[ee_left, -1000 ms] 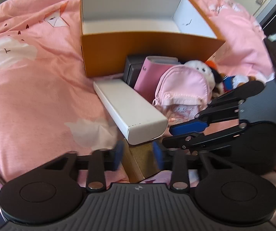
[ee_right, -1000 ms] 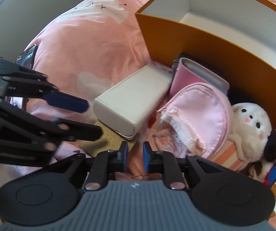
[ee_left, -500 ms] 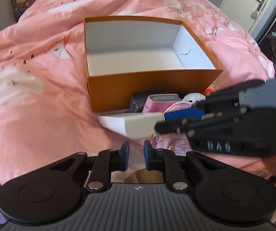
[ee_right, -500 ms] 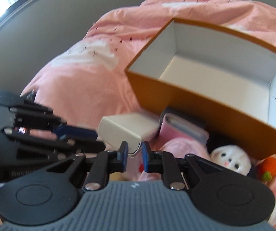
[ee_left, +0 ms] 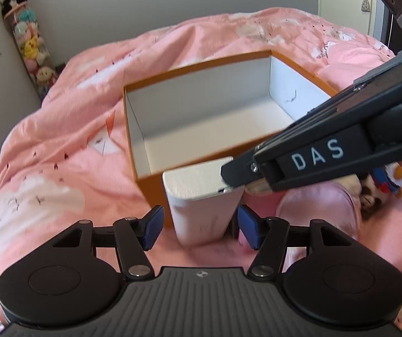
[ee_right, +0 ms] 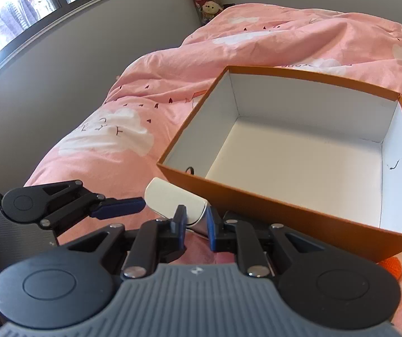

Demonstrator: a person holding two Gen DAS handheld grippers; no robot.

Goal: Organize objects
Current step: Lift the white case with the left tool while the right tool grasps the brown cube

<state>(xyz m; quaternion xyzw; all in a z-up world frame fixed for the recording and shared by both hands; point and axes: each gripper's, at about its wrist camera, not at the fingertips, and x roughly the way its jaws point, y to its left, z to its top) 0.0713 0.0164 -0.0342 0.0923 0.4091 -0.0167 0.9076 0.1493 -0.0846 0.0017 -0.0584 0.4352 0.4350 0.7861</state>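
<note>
Left wrist view: white box [ee_left: 201, 196] sits at centre frame, tilted, its near end lying between the blue pads of the left gripper [ee_left: 199, 229]. Left jaws are opening; a gap shows on both sides of the box and neither pad presses on it. The far upper-right corner of the box is pinched by the tip of the right gripper [ee_left: 236, 181], which enters from the right edge of the frame as a long black bar lettered "DAS". Right jaws are clamped narrow on that corner.

Right wrist view: same white box [ee_right: 177, 200] appears just below centre, its edge caught between the right gripper's [ee_right: 196, 224] two blue pads. One left-gripper finger [ee_right: 119, 207] points at the box's left end from the lower left, close to it; contact not discernible.

Orange box [ee_left: 217, 118], open-topped with a white interior and nothing visible inside, stands directly behind the white box, upper centre. The white box overlaps the orange front wall in both views; whether they touch cannot be told.

Pink duvet [ee_left: 60, 151] with cloud print lies under everything. Pink pouch [ee_left: 318, 207] rests lower right of the white box; plush toys [ee_left: 388, 179] at the right edge, partly hidden behind the right gripper. A tall column of stuffed toys [ee_left: 29, 45] stands against the wall, upper left.
</note>
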